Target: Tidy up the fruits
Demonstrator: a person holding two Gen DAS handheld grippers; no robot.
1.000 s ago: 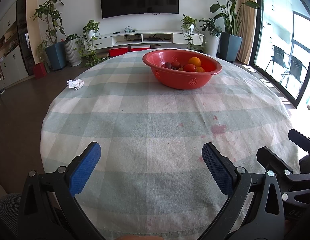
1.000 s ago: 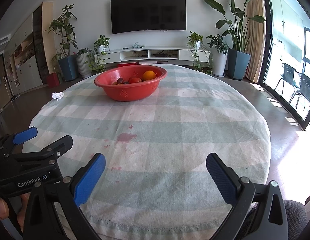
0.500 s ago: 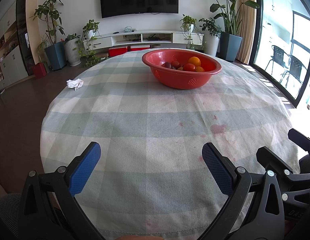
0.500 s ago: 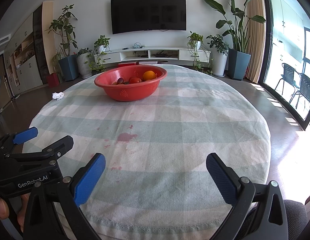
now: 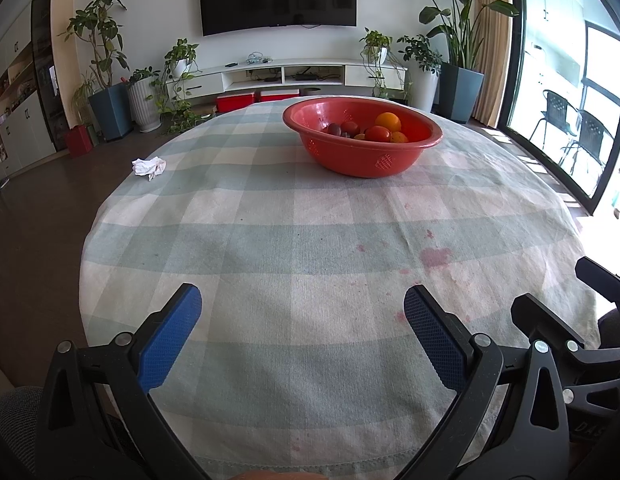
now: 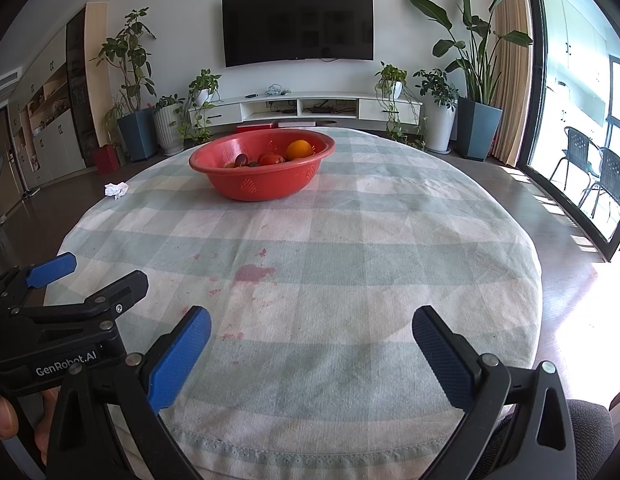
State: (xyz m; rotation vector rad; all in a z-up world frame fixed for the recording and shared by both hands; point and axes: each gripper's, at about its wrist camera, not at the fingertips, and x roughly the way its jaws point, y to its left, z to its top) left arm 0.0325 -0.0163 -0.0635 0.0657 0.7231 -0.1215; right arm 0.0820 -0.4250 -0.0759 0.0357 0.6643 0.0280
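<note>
We hold our left gripper (image 5: 302, 312) and right gripper (image 6: 310, 332) low at the near edge of the table (image 5: 270, 240), jaws spread wide and both empty. Far ahead of the jaws, well apart from them, stands the red bowl (image 5: 361, 156) with the fruits (image 5: 377, 132). The orange (image 6: 298, 149) looks firm, but the tomatoes seem soft and smooth, so we judge a gentle grip across the middle is best. Compared with one second ago, almost nothing changed; both grippers stay in the same place
</note>
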